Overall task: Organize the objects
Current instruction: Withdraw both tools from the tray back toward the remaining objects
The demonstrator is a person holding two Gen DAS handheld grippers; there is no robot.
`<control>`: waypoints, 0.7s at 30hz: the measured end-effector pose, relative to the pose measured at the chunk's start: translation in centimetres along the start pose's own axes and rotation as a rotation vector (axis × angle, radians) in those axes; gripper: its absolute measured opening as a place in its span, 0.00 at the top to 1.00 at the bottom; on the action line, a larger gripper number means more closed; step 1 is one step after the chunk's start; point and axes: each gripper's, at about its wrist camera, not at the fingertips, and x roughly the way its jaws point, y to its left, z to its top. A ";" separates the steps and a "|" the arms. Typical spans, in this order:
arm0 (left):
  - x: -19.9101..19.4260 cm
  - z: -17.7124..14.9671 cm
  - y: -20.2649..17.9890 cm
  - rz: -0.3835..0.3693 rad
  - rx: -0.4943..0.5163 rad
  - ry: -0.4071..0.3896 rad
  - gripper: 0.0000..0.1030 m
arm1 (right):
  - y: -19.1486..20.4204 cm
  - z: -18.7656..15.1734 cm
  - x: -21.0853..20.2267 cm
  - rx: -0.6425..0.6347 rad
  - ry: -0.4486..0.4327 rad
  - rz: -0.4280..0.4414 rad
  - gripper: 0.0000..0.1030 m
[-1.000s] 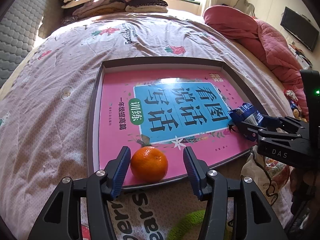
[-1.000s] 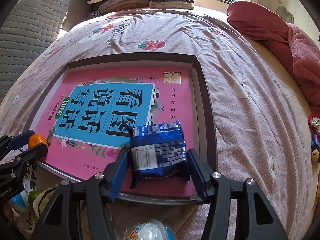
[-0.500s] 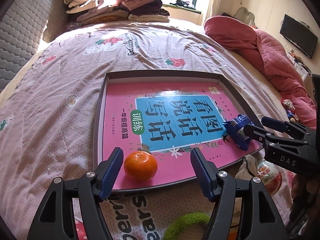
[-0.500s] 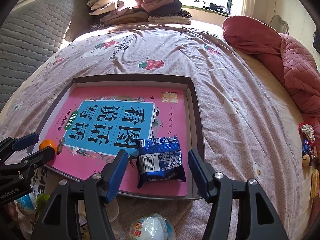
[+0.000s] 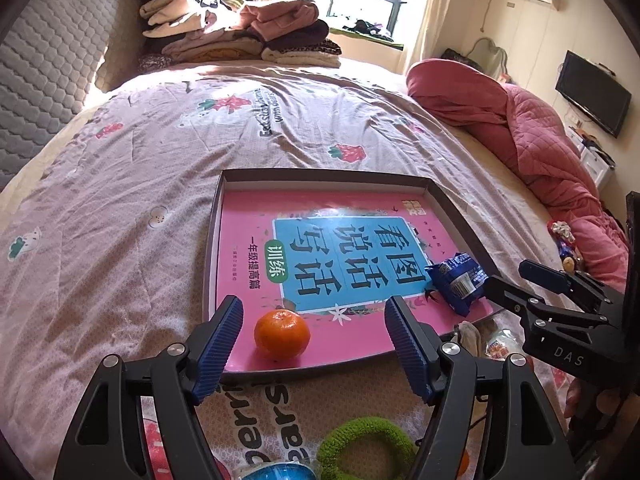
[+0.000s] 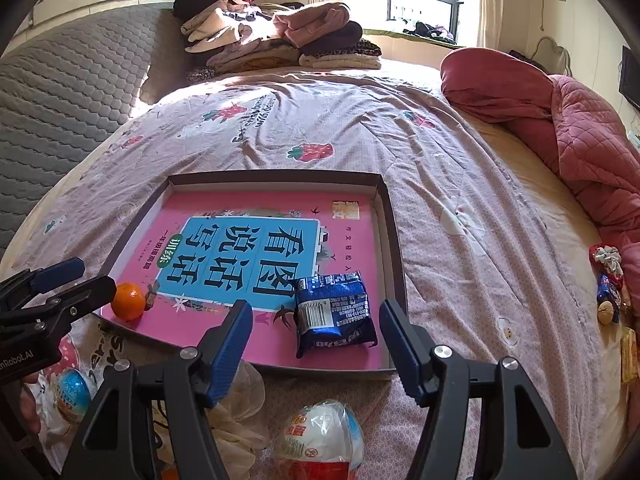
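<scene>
Below both opening tongs, a green ring (image 5: 370,446) and wrapped egg (image 6: 320,438).

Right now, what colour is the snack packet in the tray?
Blue, with a white barcode patch. The packet shows best in the right wrist view.
</scene>
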 end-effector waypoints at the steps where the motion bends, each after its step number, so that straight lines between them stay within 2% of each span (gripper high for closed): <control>1: -0.2 0.0 0.0 0.001 -0.002 -0.002 0.27 | 0.0 -0.1 -0.2 0.002 -0.001 0.003 0.37; 21: -5.0 -1.5 -1.1 0.038 0.041 -0.064 0.27 | 0.6 -1.3 -5.3 -0.003 -0.083 0.026 0.36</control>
